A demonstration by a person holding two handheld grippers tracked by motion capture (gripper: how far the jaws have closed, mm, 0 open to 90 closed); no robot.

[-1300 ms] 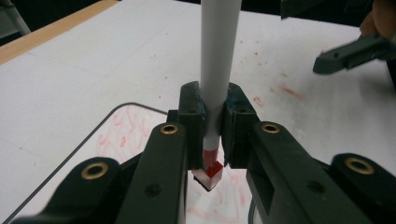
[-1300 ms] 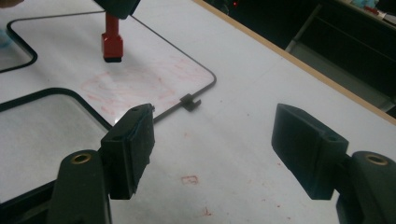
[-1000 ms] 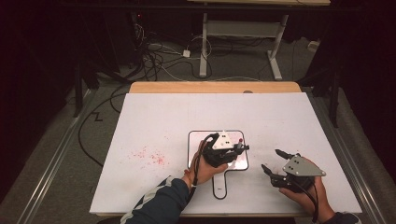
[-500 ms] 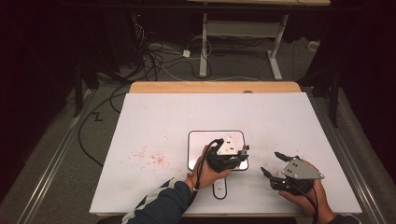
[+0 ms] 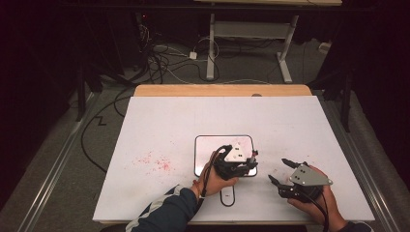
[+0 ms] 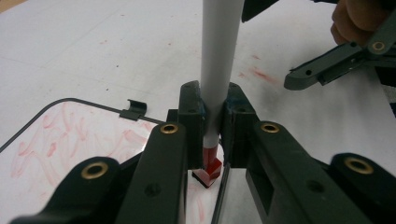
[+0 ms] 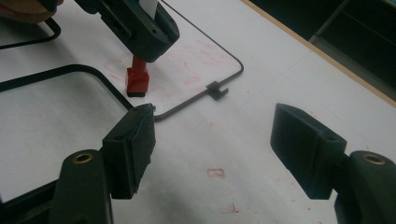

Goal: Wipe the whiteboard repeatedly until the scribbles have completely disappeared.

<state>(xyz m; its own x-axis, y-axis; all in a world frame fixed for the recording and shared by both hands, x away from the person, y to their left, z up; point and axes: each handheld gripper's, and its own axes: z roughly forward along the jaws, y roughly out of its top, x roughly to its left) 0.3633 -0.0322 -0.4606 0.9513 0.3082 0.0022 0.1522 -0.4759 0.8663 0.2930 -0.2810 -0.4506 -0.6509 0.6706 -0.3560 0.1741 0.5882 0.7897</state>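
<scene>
A small whiteboard (image 5: 208, 145) with a black rim lies on the white table, its face smeared with faint red marks (image 6: 56, 140). My left gripper (image 5: 252, 161) is over the board's near right corner, shut on a white marker (image 6: 219, 70) held upright. The marker's red block-shaped end (image 6: 211, 168) rests on the board; in the right gripper view that red end (image 7: 137, 79) sits under the left gripper's jaws (image 7: 140, 28). My right gripper (image 5: 279, 170) stands open just right of the board, nothing between its pads (image 7: 133, 144).
Red smudges (image 5: 154, 162) stain the table left of the board. The board's handle (image 5: 227, 197) points toward the table's near edge, and a small clip (image 7: 215, 89) sits on its rim. A wooden strip (image 5: 222, 90) edges the table's far side; cables lie on the floor behind.
My left gripper has slid with the marker a little toward the board's near edge. The right gripper has stayed where it was.
</scene>
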